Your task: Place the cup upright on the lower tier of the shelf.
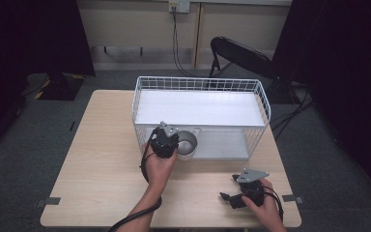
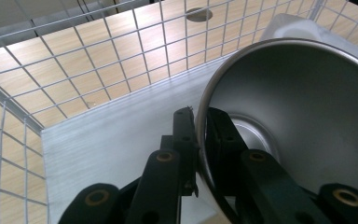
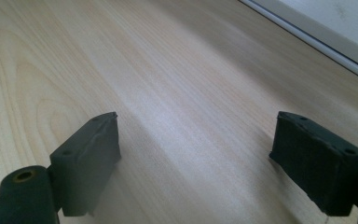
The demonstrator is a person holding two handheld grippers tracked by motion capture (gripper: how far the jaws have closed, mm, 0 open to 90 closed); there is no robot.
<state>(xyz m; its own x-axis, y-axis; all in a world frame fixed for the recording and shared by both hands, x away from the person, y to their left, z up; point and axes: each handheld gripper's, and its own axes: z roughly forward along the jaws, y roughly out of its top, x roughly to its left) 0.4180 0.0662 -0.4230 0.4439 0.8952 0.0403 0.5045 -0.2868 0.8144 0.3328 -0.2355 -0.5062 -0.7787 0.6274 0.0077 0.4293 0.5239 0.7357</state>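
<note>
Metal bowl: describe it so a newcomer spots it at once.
Find the white wire rack on the wooden table. At the front left of its lower shelf sits the bowl, its rim pinched by the left gripper. It is the one round, shiny steel thing there.

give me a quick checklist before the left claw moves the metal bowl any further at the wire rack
1. Grip on bowl: the left claw is pinched on the rim of the metal bowl, one jaw inside and one outside: ok.
2. Bowl position: at the open front of the white wire rack, on the lower level: ok.
3. Bowl contents: the inside looks empty: ok.
4. Bowl seated flat on the lower shelf: cannot tell.
5. Right claw out of the way: open over bare table, apart from the rack: ok.
</note>
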